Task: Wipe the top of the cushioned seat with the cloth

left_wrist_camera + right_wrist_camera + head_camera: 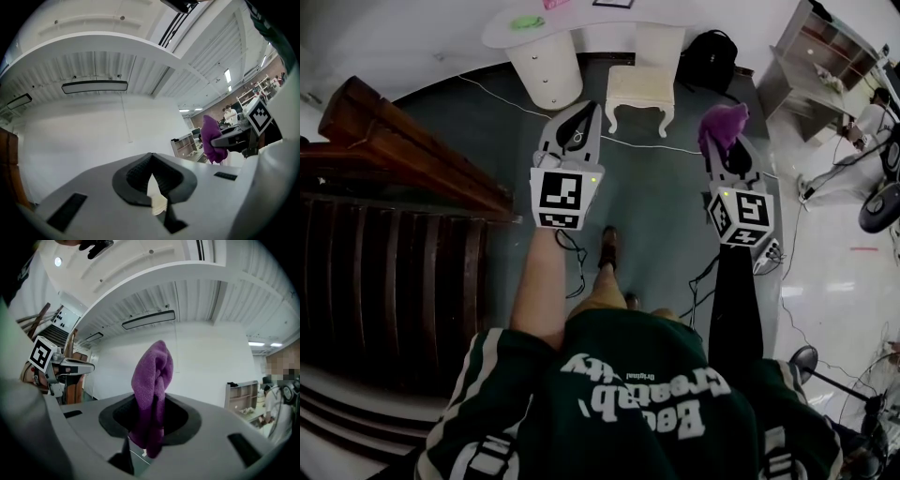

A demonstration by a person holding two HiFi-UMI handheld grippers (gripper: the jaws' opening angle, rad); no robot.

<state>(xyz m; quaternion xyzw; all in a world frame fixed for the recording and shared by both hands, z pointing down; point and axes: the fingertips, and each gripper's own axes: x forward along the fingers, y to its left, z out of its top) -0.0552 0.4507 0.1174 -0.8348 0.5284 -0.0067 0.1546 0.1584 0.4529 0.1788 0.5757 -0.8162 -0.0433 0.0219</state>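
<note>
The right gripper (pixel 724 148) has its jaws clamped on the purple cloth (pixel 723 123), which sticks up out of them. The left gripper (pixel 579 114) has its jaws together with nothing in them. The cushioned seat (pixel 639 87) stands on the floor (pixel 656 197) ahead, beside the white worktop (pixel 609 23), well apart from the cloth

Two hand-held grippers (pixel 579 114) (pixel 721 148), one purple cloth (pixel 725 122), one cushioned seat (pixel 639 84), one white table (pixel 600 26), one black bag (pixel 710 58)
</note>
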